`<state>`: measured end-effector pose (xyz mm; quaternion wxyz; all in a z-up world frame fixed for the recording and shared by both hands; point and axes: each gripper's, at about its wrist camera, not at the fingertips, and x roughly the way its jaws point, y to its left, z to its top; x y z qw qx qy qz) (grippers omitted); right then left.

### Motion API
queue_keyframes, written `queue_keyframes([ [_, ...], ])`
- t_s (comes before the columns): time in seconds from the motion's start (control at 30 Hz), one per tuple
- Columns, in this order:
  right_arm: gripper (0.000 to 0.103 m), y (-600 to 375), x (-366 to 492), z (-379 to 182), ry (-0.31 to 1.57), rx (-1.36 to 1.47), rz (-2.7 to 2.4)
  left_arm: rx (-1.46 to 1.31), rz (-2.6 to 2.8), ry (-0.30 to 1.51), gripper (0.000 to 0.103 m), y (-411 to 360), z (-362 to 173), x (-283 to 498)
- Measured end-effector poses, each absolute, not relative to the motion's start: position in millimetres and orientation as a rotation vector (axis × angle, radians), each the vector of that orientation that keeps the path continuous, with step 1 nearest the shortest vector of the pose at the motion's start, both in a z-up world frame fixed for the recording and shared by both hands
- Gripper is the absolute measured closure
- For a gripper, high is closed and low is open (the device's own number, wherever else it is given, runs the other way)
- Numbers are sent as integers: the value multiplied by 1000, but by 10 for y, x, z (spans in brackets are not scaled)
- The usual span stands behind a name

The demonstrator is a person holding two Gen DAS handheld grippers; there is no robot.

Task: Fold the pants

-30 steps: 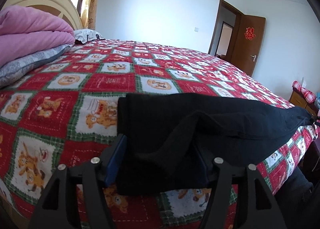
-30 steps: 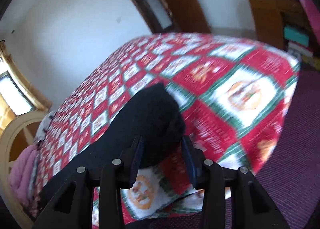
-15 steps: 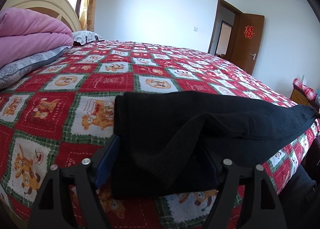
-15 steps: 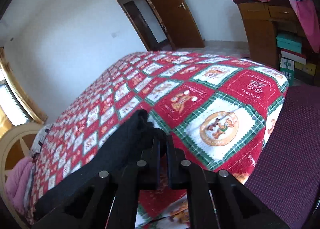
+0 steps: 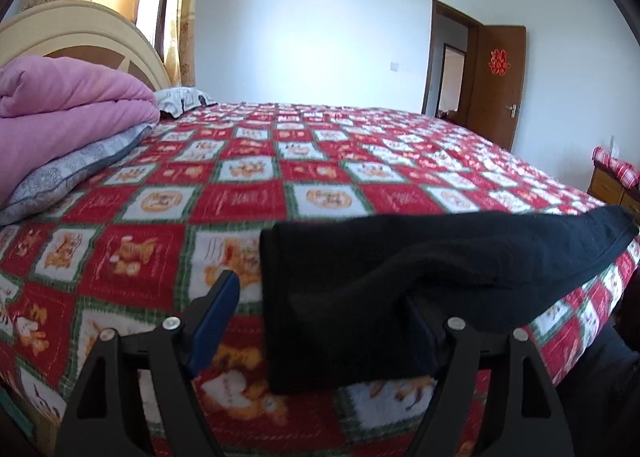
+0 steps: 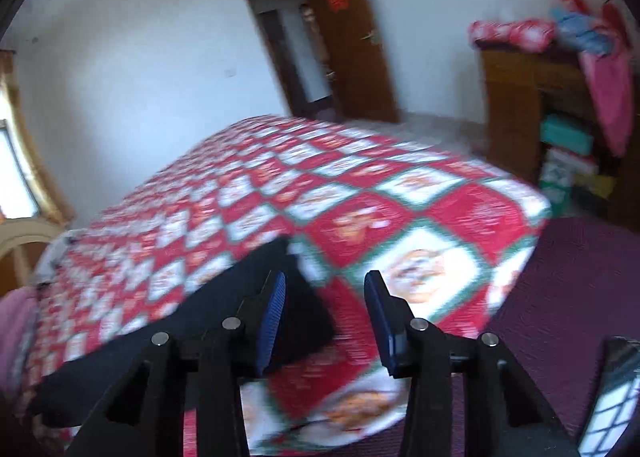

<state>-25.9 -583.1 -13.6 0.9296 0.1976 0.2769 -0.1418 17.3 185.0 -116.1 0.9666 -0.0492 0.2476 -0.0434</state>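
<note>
- At the far left, a folded pink quilt (image 5: 60, 97) sits on a grey pillow (image 5: 76, 173) against the cream headboard (image 5: 80, 29).
- The left gripper (image 5: 324, 321) has its jaws spread wide; the blue left pad (image 5: 216, 313) is bare and touches nothing, while the right finger is buried under a fold of the black pants (image 5: 400, 277), so no grip shows.
- The pants lie along the near edge of the red teddy-bear bedspread (image 5: 240, 197), stretching rightwards.
- The right gripper (image 6: 325, 317) is also wide open, holding nothing; its left pad (image 6: 272, 317) sits over the pants' end (image 6: 200, 321), contact blurred.
- Only the right wrist view shows the wooden shelf (image 6: 520, 105) and purple floor mat (image 6: 560, 277); both views show the brown door (image 5: 496, 77).
</note>
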Motion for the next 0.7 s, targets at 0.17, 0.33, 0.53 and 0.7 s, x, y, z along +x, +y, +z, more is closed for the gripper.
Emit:
queue_keyframes([
  [0.17, 60, -5852, 1, -361, 626, 471, -291, -125, -103, 510, 23, 1758, -1168, 315],
  [0.33, 91, -5831, 190, -579, 658, 497, -298, -158, -110, 569, 23, 1707, -1310, 461],
  [0.53, 95, -5667, 26, -333, 587, 423, -253, -152, -99, 566, 20, 1699, -1375, 452],
  [0.7, 95, -5537, -89, -172, 546, 358, -265, -158, -101, 565, 19, 1703, -1375, 450],
])
